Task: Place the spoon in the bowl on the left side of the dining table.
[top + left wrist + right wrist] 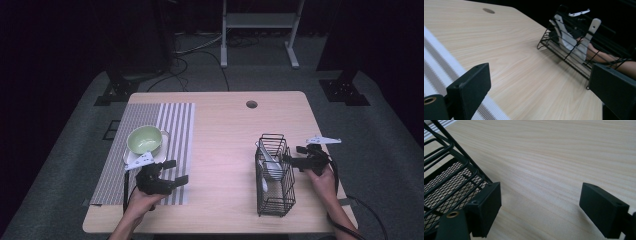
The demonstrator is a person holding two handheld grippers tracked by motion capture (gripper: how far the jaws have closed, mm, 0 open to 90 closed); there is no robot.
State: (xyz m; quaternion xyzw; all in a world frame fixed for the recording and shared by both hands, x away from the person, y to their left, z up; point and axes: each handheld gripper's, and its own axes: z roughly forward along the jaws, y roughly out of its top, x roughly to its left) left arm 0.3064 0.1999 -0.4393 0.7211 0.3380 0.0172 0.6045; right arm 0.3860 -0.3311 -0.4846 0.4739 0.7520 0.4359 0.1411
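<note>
A black wire basket [274, 200] stands on the right part of the wooden table [225, 130] and holds white utensils [271, 167]. My right gripper [292, 154] is open at the basket's right side, at rim height, with nothing between its jaws. In the right gripper view that gripper [540, 205] is over bare wood with the basket [446, 182] at its left jaw. My left gripper [177, 171] is open over the striped placemat [175, 125] and points at the basket [564, 53] and utensils [569, 42]. Its jaws [541, 85] are empty.
A green bowl [145, 138] sits on a white plate [164, 142] on the placemat, just behind my left gripper. A cable hole [251, 104] is near the table's far edge. Bare wood lies between the placemat and the basket.
</note>
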